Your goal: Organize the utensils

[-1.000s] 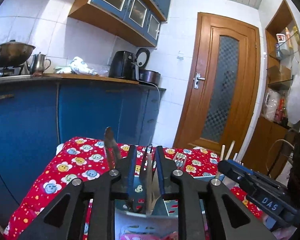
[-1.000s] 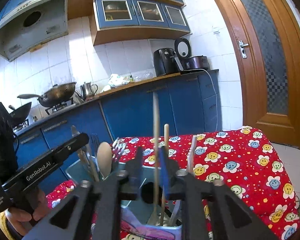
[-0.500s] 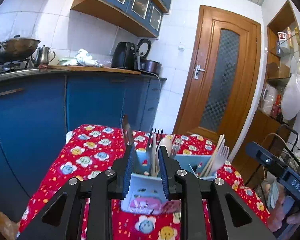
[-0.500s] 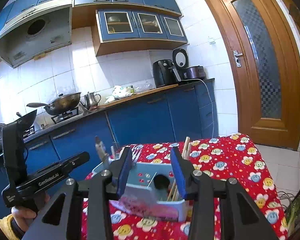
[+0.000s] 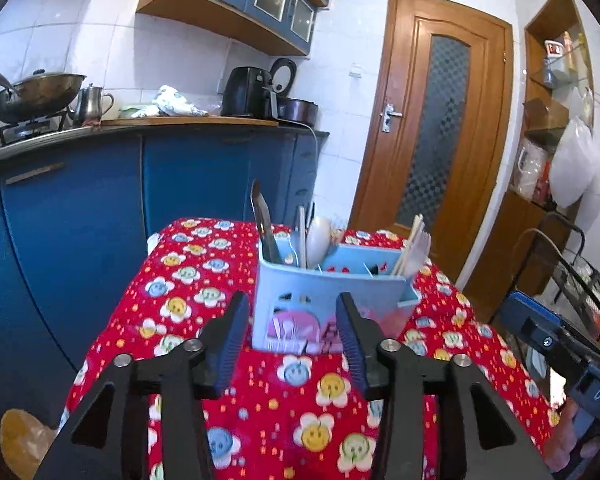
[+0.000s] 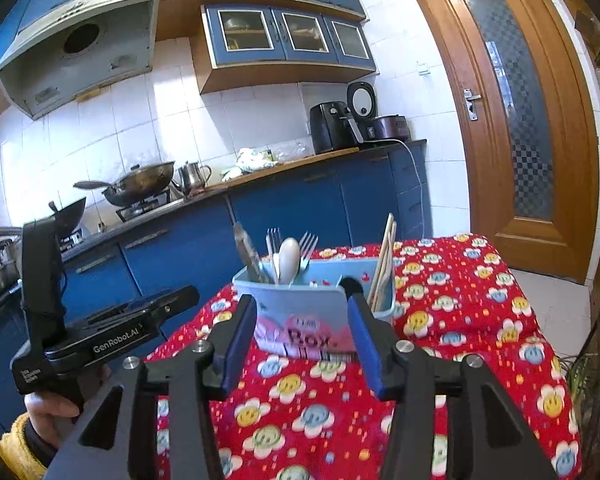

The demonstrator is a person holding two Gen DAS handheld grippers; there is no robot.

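Left gripper [image 5: 292,336]: jaws standing apart and empty, having just been opening, with the caddy [image 5: 332,300] sitting ahead of the fingertips on the red cloth [image 5: 188,280]. Right gripper [image 6: 302,332]: jaws likewise parted, just opened, gripping nothing, the caddy lying just beyond them. Caddy contents (all standing upright): knife [image 5: 264,224], spoon [image 6: 290,254] and forks [image 6: 308,244] occupying its left end, chopsticks [image 6: 384,264] leaning at its right.

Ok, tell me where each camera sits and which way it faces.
Left wrist: on the left gripper, facing the blue utensil box and door; its open fingers and the right gripper's body show.
Right wrist: on the right gripper, facing the same box and kitchen counter; its open fingers and the hand holding the left gripper show.
Shared: box, red tablecloth, door.
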